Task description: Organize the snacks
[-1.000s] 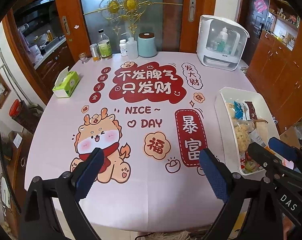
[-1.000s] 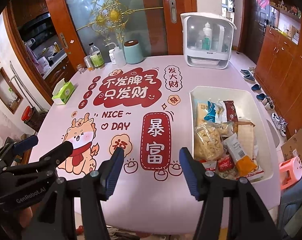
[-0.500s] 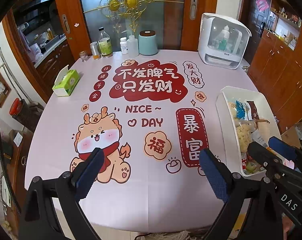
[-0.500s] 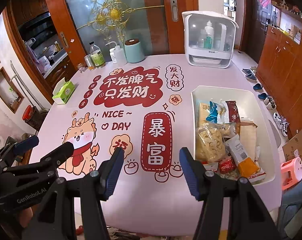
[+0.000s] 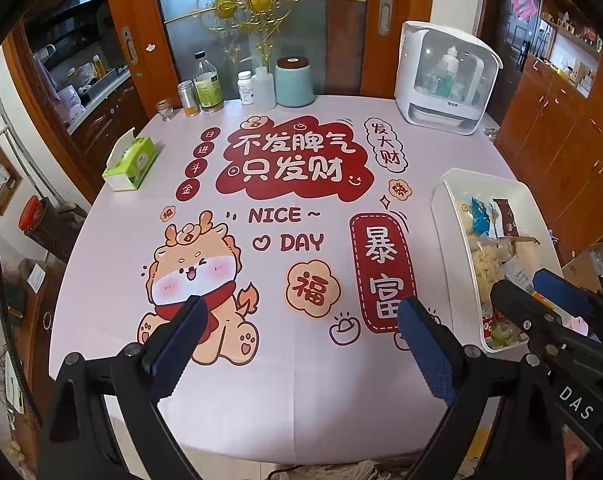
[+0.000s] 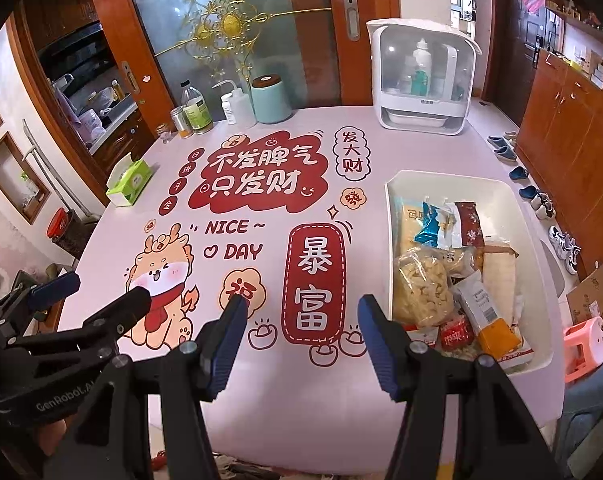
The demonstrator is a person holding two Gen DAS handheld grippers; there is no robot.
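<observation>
one white bin (image 6: 401, 184) of snack packets (image 6: 421, 292) sits at the table's right edge. two grippers hover near, both open and empty: left gripper (image 5: 301, 344), right gripper (image 6: 301, 340). far side: one tissue box (image 6: 129, 182), one teal canister (image 6: 271, 100).

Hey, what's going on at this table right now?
A person holds a two-finger gripper in each hand above a printed tablecloth. The left gripper and right gripper are both open and empty, touching nothing. All the snack packets lie piled in the white bin at the table's right side. Sorting hasn't visibly begun.
</observation>
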